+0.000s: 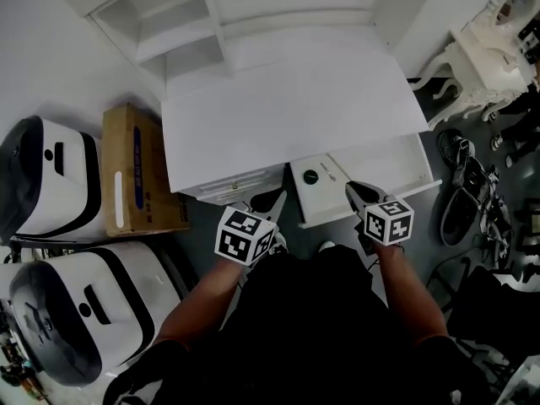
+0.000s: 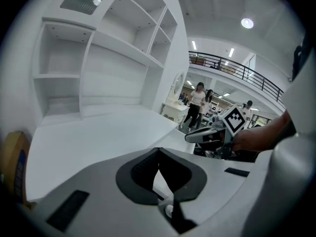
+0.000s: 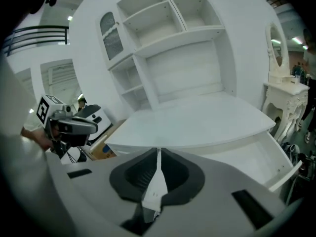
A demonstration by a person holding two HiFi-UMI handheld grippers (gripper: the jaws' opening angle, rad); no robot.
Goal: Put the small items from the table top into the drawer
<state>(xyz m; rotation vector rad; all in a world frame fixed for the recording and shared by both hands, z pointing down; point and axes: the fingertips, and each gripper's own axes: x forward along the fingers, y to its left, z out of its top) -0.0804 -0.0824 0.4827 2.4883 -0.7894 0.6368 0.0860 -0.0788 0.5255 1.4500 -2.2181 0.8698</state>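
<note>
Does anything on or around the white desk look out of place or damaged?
Nothing looks spilled or damaged. The drawer stands pulled out, a white box at its left end, and the table top shows no small items. The left tongs and right tongs are shut, empty.

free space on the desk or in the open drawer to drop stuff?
White desk top: bare from the white shelf unit to its front edge. Open white drawer: free right of the white box with a green dot. Crowded beside the desk: brown cardboard box left, dark shoes right.
</note>
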